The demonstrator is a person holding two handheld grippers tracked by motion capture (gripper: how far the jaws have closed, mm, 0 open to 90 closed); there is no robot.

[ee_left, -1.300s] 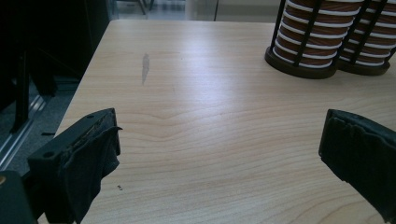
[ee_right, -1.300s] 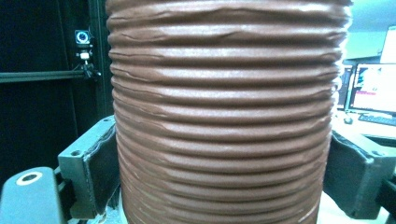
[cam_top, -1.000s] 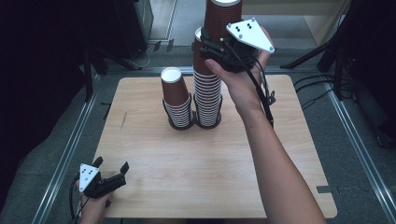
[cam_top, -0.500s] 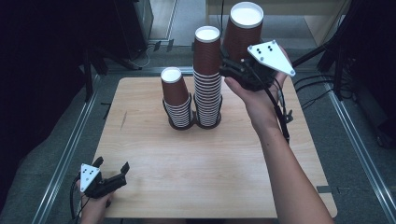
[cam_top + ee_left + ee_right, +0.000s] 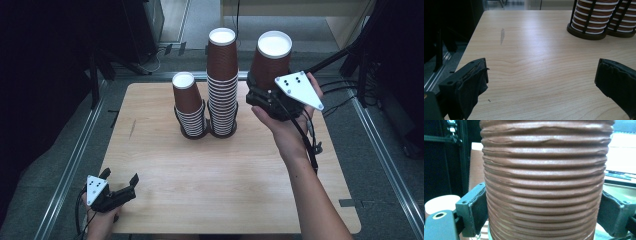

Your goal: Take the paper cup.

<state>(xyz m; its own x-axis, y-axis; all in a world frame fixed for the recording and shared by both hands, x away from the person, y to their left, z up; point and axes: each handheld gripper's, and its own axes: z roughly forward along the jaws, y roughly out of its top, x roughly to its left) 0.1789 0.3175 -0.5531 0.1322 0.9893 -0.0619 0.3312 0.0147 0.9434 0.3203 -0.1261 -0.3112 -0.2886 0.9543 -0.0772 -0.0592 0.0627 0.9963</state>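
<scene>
Brown ribbed cup is riding upside down in our right gripper, pinched, beside the tall stack; we are lowering it level, while our left gripper is idling spread.

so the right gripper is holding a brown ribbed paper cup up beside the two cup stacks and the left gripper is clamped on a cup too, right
Not quite. The left gripper holds nothing: the left gripper view shows its fingers wide apart over bare wooden table. The rest stands: the right gripper holds a brown ribbed paper cup beside the two cup stacks.
</scene>
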